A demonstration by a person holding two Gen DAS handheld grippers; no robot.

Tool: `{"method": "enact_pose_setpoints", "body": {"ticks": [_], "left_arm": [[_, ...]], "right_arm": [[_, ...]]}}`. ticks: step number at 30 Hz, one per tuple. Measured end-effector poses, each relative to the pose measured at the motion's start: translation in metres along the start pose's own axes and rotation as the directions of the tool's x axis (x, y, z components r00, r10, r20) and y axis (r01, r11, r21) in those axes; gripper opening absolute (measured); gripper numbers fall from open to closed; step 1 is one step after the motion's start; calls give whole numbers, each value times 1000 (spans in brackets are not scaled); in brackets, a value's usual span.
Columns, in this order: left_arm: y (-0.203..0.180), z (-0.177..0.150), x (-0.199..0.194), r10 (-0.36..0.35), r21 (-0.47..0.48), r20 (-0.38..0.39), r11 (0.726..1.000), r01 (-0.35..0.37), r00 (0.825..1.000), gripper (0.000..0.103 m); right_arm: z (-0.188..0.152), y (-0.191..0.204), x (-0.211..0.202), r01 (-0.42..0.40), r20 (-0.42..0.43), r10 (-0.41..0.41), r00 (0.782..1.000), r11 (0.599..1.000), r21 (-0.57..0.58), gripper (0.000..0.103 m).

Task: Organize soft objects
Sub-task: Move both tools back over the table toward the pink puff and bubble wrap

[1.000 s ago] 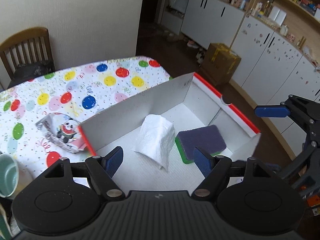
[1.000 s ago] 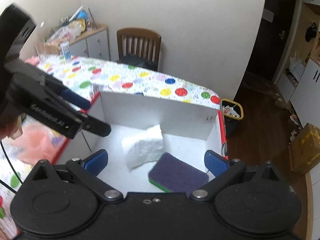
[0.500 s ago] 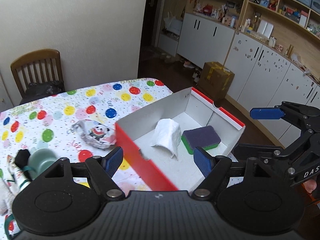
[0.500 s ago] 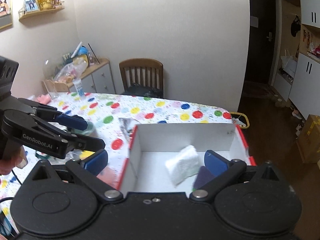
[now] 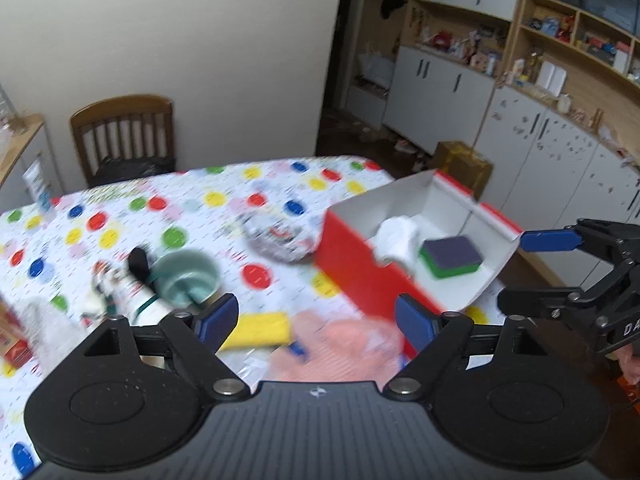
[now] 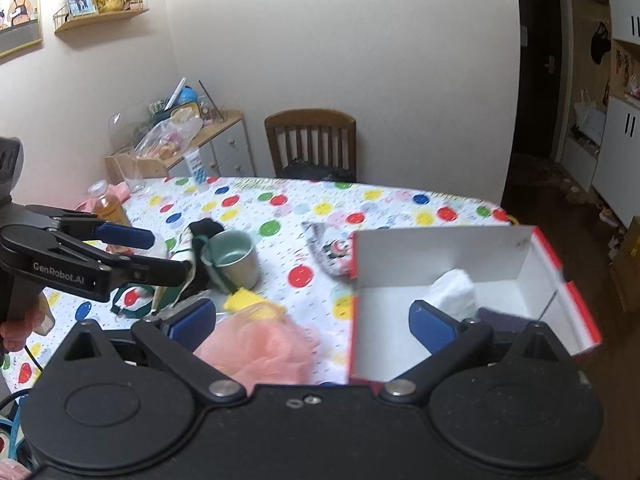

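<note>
box: red-sided cardboard box with white inside (image 5: 352, 264), right of centre in the left wrist view, lower right in the right wrist view; open top, so soft things drop straight in
in box: crumpled white tissue wad (image 5: 396, 236) near the middle, purple sponge with green underside (image 5: 450, 256) just beside it toward the right wall; judged already sorted
left gripper: (image 5: 316, 320) wide open, holds nothing, lower centre of its view, hovering over the loose items; judged lined up for the next pick
right gripper: (image 6: 312, 322) wide open, empty, lower centre of its view, one finger over the box, the other over the pink item
next candidates: pink fluffy mesh puff (image 6: 260, 350) on the counter just left of the box, flat yellow sponge (image 5: 256, 330) touching its far edge; both outside the box, between the left gripper's fingers in frame
counter: polka-dot covered counter (image 5: 120, 216) fills the mid-left of both views
non-targets: pale green metal cup (image 6: 232, 254) upright, centre-left; crumpled printed foil wrapper (image 5: 280, 236) against the box's left wall; hard or trash, judged likely left out
blur: left wrist view smeared, fine contact unclear
risk: puff is loose mesh, may snag or slip from a shallow pinch
</note>
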State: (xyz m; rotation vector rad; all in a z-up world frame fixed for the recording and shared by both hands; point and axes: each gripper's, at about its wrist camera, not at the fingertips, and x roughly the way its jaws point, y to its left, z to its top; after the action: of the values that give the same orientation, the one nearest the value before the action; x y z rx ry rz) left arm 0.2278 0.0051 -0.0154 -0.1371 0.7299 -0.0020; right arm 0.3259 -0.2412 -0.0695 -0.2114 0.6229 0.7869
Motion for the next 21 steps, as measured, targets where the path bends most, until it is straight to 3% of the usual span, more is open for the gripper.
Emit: {"method": "enact_pose_setpoints", "body": {"ticks": [4, 13, 21], "left_arm": [[24, -21, -3, 49, -3, 0, 999, -49, 999, 102], [66, -77, 1, 37, -46, 10, 998, -37, 999, 102], [71, -117, 19, 59, -37, -11, 998, -60, 998, 102]], "right_arm": [[-6, 21, 15, -1, -23, 2, 1000, 1000, 15, 103], [-14, 54, 58, 38, -80, -33, 996, 997, 60, 103], [-19, 70, 99, 87, -142, -73, 987, 991, 97, 103]]}}
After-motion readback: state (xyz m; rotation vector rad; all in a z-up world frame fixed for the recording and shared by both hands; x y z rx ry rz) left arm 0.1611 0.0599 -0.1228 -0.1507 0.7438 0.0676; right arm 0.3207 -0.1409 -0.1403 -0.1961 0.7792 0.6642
